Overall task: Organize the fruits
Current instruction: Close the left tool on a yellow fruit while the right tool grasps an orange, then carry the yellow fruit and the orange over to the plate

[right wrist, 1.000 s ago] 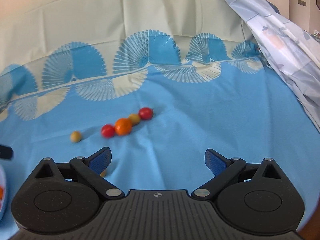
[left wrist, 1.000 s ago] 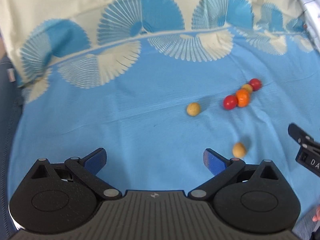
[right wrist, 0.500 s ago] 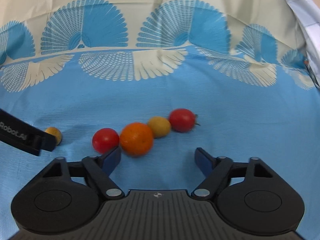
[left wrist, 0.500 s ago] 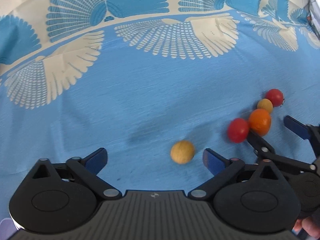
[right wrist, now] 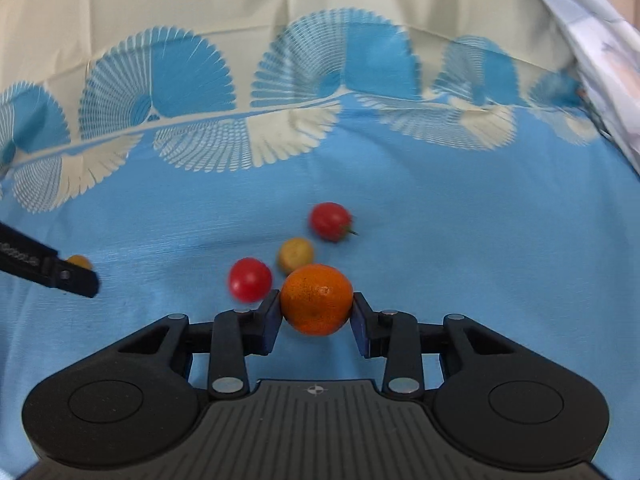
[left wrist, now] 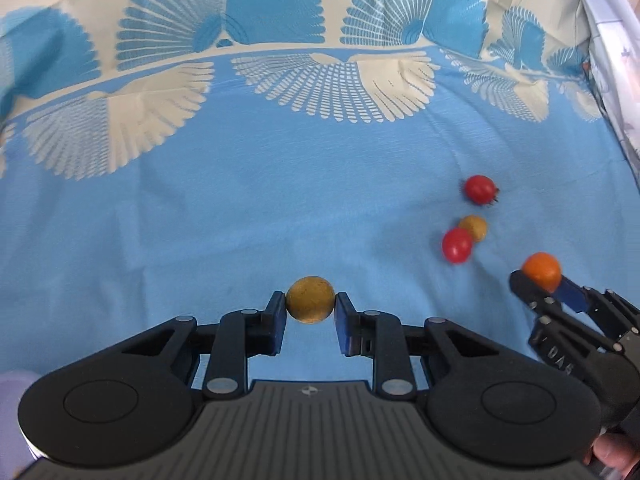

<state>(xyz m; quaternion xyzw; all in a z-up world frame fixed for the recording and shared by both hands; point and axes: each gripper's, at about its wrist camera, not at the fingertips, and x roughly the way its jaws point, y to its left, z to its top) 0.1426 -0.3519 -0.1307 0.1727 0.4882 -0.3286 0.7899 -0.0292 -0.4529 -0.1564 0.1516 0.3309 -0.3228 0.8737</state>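
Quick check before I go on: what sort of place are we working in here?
Probably a home, working on a bed or a soft cloth-covered surface. The fruit lies on a wrinkled blue sheet with a fan print, and pale patterned fabric is draped at the right. Each gripper holds a fruit.

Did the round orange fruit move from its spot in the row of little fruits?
Yes. The round orange fruit left the row, coming nearer than the red tomato it sat beside, and the right gripper now clamps it.
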